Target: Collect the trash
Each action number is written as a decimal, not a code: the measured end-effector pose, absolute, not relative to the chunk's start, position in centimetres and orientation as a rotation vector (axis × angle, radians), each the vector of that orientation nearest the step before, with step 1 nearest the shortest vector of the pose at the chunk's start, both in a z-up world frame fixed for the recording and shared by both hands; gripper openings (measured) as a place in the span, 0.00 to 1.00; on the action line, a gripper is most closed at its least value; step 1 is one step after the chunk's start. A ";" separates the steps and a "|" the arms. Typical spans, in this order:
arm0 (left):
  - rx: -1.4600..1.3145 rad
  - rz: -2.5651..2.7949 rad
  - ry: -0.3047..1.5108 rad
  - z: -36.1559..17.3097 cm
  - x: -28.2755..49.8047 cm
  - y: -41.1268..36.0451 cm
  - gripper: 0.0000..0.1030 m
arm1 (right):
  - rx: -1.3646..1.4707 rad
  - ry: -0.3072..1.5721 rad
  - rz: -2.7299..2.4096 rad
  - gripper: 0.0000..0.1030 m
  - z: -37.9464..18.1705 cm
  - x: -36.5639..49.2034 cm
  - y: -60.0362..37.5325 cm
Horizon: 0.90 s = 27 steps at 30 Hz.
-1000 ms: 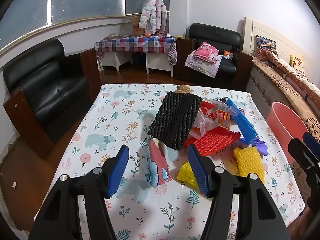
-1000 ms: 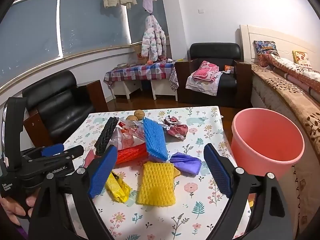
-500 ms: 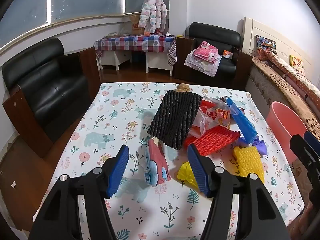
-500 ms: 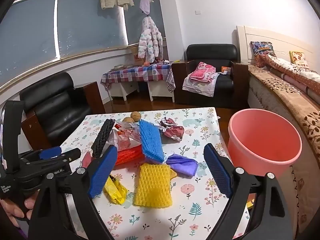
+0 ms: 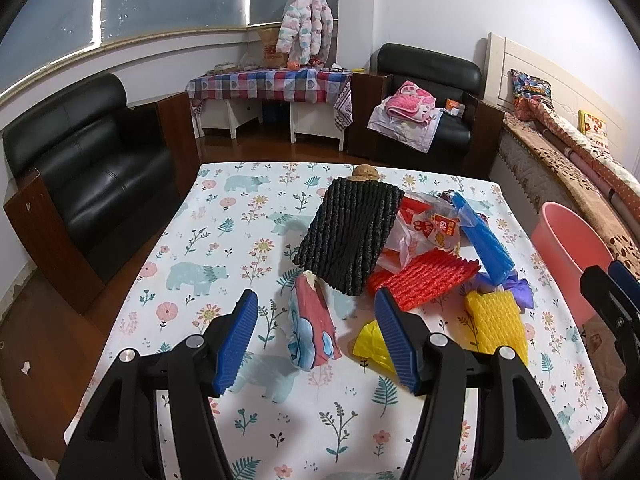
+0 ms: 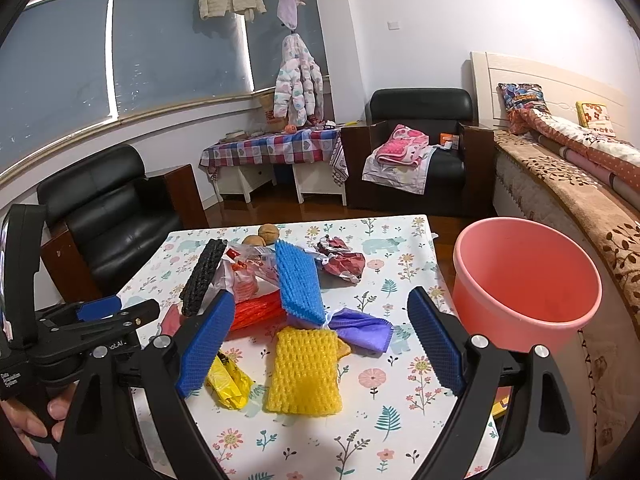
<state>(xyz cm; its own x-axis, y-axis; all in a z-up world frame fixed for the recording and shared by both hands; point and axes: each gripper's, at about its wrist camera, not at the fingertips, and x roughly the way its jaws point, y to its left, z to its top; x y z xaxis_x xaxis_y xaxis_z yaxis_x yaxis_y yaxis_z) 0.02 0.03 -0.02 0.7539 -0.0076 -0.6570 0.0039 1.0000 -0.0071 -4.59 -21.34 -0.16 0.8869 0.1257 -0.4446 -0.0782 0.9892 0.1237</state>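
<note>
A pile of trash lies on the floral tablecloth (image 5: 224,248): a black foam net (image 5: 348,234), red net (image 5: 424,280), blue net (image 5: 484,236), yellow net (image 5: 496,318), yellow wrapper (image 5: 370,342), purple wrapper (image 5: 520,292) and a red-and-blue packet (image 5: 314,326). My left gripper (image 5: 316,340) hovers open, its fingers on either side of the packet and above it. My right gripper (image 6: 320,348) is open over the yellow net (image 6: 306,368), nothing between its fingers. A pink bucket (image 6: 524,280) stands to the right of the table.
Two walnuts (image 6: 262,236) and a crumpled dark red wrapper (image 6: 342,258) sit at the table's far end. A black armchair (image 5: 84,176) stands left, another (image 6: 420,148) behind, a bed (image 6: 572,168) right. A hand (image 6: 40,420) holds the left gripper's handle.
The right gripper has lifted and drawn back a little, so the table and bucket sit lower in its view. The left gripper has barely moved. Both stay open.
</note>
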 end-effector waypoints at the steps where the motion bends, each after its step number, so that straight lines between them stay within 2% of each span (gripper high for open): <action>1: -0.006 -0.006 0.717 0.0 0.0 0.0 0.59 | 0.103 0.469 0.106 0.86 -0.2 -4.6 -21.4; 27: -0.011 -0.009 0.722 0.0 0.0 0.0 0.59 | 0.102 0.470 0.106 0.86 -0.3 -4.5 -21.3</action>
